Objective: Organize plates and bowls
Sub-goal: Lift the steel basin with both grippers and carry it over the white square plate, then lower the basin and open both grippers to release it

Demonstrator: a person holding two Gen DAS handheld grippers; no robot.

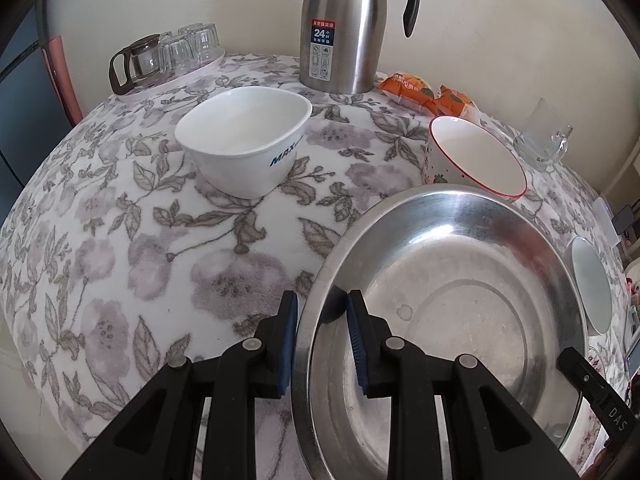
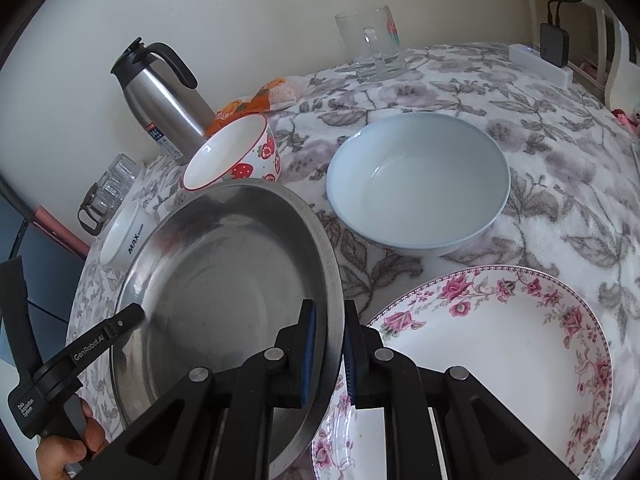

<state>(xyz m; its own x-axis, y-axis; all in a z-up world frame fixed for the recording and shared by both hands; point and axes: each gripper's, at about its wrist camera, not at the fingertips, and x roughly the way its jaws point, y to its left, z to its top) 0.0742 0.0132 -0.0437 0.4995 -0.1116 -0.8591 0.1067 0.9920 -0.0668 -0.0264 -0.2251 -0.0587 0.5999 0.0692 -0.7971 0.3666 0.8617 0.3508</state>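
A steel plate (image 1: 460, 304) is held by both grippers at opposite rims, lifted and tilted over the table. My left gripper (image 1: 322, 344) is shut on its left rim. My right gripper (image 2: 330, 354) is shut on its right rim; the steel plate (image 2: 224, 280) fills the left of that view. A rose-patterned plate (image 2: 500, 356) lies partly under it at the lower right. A pale blue bowl (image 2: 418, 184), a strawberry bowl (image 2: 236, 152) and a white square bowl (image 1: 244, 136) stand beyond.
A steel thermos jug (image 1: 344, 24) stands at the back by the wall, with orange snack packets (image 1: 428, 94) beside it. A glass mug (image 2: 372, 46) and a tray of glasses (image 1: 172, 56) sit at the back. A power strip (image 2: 540, 64) lies at the far right.
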